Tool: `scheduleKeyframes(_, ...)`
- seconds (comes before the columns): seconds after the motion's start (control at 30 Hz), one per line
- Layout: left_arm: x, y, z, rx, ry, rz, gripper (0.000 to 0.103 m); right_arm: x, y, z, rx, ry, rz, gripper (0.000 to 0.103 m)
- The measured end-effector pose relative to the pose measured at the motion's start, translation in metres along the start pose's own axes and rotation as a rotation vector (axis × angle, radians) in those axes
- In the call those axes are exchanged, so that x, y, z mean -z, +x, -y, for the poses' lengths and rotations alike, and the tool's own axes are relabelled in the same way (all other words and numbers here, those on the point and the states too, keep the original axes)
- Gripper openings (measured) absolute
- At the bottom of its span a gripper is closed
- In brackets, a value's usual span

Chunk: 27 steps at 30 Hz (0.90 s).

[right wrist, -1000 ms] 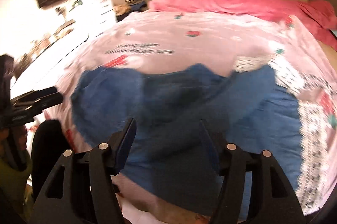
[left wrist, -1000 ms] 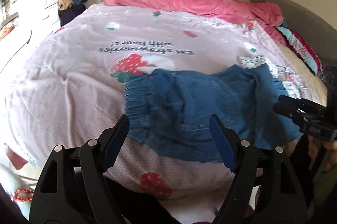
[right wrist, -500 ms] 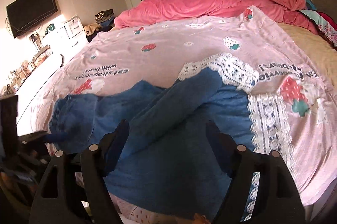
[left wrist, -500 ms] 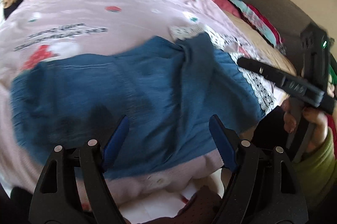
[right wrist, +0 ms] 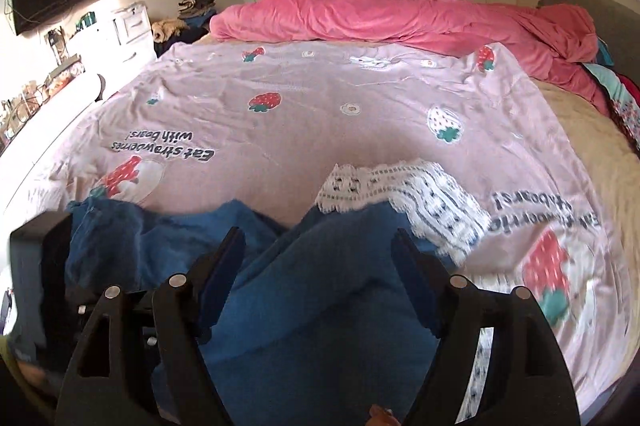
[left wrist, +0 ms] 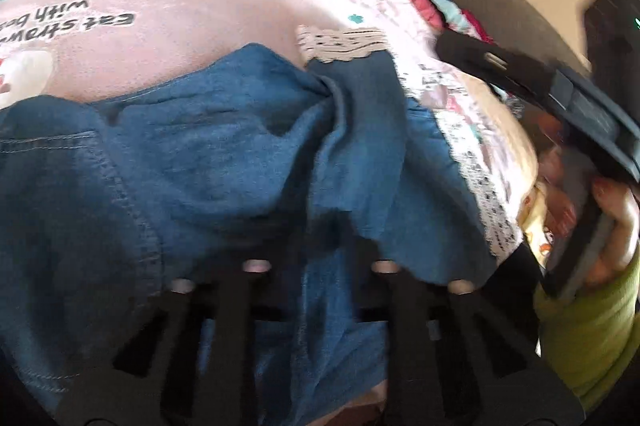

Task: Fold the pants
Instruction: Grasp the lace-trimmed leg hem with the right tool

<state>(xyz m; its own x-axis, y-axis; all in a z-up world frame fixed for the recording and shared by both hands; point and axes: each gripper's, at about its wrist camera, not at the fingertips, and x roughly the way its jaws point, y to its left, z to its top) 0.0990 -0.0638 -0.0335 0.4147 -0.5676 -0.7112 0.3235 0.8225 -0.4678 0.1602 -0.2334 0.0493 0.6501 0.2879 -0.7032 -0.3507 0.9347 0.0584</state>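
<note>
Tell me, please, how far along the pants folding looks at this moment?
Early. Done: the blue denim pants lie on the pink strawberry sheet, bunched, one part draped over another. In hand: the left gripper has shut on denim at the near edge, while the right gripper hovers open over the fabric, gripping nothing. Left: smoothing the pants and making neat folds; no tidy fold shows yet.
</note>
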Motion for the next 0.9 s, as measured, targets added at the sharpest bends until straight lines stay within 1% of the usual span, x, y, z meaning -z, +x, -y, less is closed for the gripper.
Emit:
scheduleKeyframes(0.07,0.003,-0.002,0.008,0.019,0.037,0.018,0.004,-0.01,0.021,-0.004,0.012,-0.029,-0.049,0.074)
scheduleKeyframes(0.13,0.006,0.0,0.018,0.025,0.089,0.029,0.003,-0.017,0.041,-0.01,0.043,-0.058,-0.091,0.074)
scheduleKeyframes(0.2,0.009,0.001,0.023,0.053,0.108,0.024,0.003,-0.023,0.059,-0.019,0.058,-0.091,-0.12,0.074)
scheduleKeyframes(0.27,0.012,0.004,0.026,0.083,0.108,0.009,0.003,-0.028,0.077,-0.024,0.08,-0.099,-0.147,0.072)
scheduleKeyframes(0.3,0.012,0.005,0.027,0.086,0.11,0.006,0.003,-0.032,0.089,-0.025,0.119,-0.1,-0.174,0.072)
scheduleKeyframes(0.43,0.013,0.006,0.024,0.089,0.105,-0.001,0.003,-0.042,0.128,-0.025,0.17,-0.097,-0.264,0.072)
scheduleKeyframes(0.57,0.014,0.004,0.025,0.083,0.117,-0.003,0.003,-0.041,0.154,-0.014,0.223,-0.076,-0.324,0.072)
scheduleKeyframes(0.63,0.013,0.004,0.028,0.068,0.133,0.001,0.003,-0.039,0.162,-0.008,0.226,-0.067,-0.338,0.065)
scheduleKeyframes(0.67,0.013,0.003,0.029,0.059,0.141,0.004,0.003,-0.037,0.163,-0.006,0.22,-0.061,-0.337,0.057)
scheduleKeyframes(0.7,0.014,0.002,0.031,0.053,0.146,0.007,0.003,-0.037,0.164,-0.002,0.216,-0.05,-0.329,0.045)
scheduleKeyframes(0.73,0.014,0.002,0.031,0.047,0.149,0.01,0.003,-0.036,0.163,0.0,0.219,-0.052,-0.318,0.04)
scheduleKeyframes(0.8,0.013,0.0,0.032,0.027,0.154,0.018,0.003,-0.036,0.158,0.005,0.215,-0.056,-0.291,0.019)
scheduleKeyframes(0.83,0.013,-0.001,0.033,0.014,0.158,0.024,0.003,-0.035,0.155,0.009,0.205,-0.047,-0.279,0.014)
scheduleKeyframes(0.87,0.013,-0.003,0.03,0.004,0.159,0.029,0.003,-0.035,0.152,0.012,0.198,-0.034,-0.266,0.011)
scheduleKeyframes(0.9,0.013,-0.004,0.029,0.006,0.154,0.03,0.003,-0.035,0.145,0.017,0.178,-0.008,-0.243,0.011)
